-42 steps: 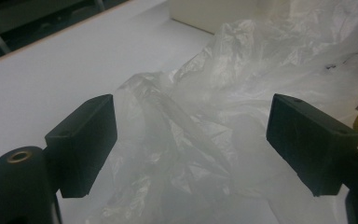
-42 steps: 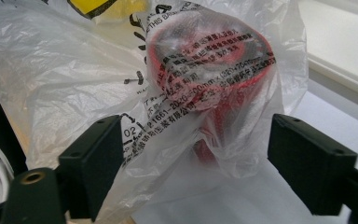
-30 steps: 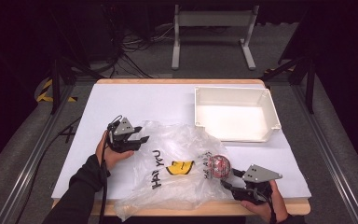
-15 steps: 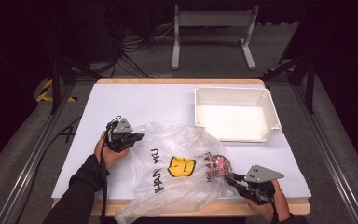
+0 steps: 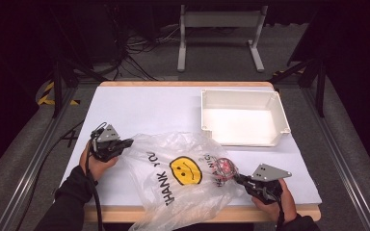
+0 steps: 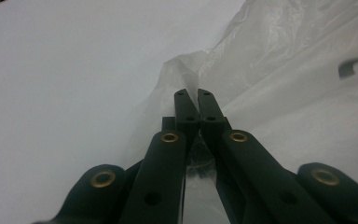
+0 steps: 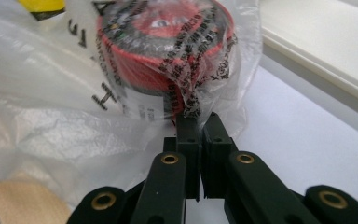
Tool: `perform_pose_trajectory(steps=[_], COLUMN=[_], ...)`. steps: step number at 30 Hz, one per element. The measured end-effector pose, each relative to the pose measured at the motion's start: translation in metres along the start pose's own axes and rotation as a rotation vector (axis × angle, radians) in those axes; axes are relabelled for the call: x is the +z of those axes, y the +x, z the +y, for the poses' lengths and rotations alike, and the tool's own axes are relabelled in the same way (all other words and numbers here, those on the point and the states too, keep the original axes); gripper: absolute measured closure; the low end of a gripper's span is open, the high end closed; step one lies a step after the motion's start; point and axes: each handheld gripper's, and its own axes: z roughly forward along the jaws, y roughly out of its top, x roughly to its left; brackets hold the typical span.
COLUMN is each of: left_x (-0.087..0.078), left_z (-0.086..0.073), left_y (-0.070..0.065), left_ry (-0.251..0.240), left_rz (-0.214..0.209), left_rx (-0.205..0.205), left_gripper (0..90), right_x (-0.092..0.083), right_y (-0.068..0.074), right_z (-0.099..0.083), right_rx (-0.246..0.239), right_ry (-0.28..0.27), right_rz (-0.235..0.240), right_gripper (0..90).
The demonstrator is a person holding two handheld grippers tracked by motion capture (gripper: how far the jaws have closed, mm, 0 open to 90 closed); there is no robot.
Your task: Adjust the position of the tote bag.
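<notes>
Hidden and cut-off parts around the plastic bag

The plastic bag (image 5: pixel 183 180) is running off the bottom edge in the high view. The red can (image 7: pixel 165 60) inside it is blurring behind film, its label unreadable and its top cut off in the right gripper view.

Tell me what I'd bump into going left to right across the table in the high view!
left gripper → smiley face on the plastic bag → red can inside the bag → right gripper

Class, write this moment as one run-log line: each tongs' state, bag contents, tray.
left tongs: shut on plastic bag | right tongs: shut on plastic bag | red can: inside bag | white tray: empty
</notes>
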Motion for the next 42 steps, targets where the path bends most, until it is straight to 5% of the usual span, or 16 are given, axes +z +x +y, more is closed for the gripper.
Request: perform_pose_trajectory(steps=[10, 16, 24, 27, 33, 35, 42], left_x=[-0.039, -0.066, -0.078, -0.080, -0.087, -0.093, -0.100], left_z=[-0.030, -0.057, -0.078, -0.078, -0.070, -0.065, -0.039], left_y=[-0.009, -0.008, -0.008, -0.007, -0.008, -0.010, -0.020], left_ry=[0.005, 0.003, -0.013, -0.031, -0.084, -0.100, -0.160], left_rz=[0.039, 0.060, 0.056, 0.057, 0.069, 0.077, 0.048], left_rx=[-0.007, -0.052, -0.097, -0.086, -0.073, -0.073, -0.036], left_gripper=[89.9, 89.9, 89.8, 86.7, 68.4, 64.8, 49.0], right_x=[0.019, 0.045, 0.068, 0.073, 0.070, 0.062, 0.022], right_y=[-0.010, -0.010, -0.010, -0.010, -0.016, -0.018, -0.017], right_z=[0.021, 0.046, 0.068, 0.072, 0.070, 0.068, 0.068], right_rx=[-0.029, -0.084, -0.116, -0.122, -0.093, -0.091, -0.065], right_ry=[0.003, 0.013, 0.012, 0.010, -0.005, -0.012, -0.102], right_rz=[0.018, 0.029, 0.032, 0.019, -0.005, -0.006, -0.034], right_gripper=[88.0, 88.1, 88.2, 87.8, 71.7, 61.9, 54.1])
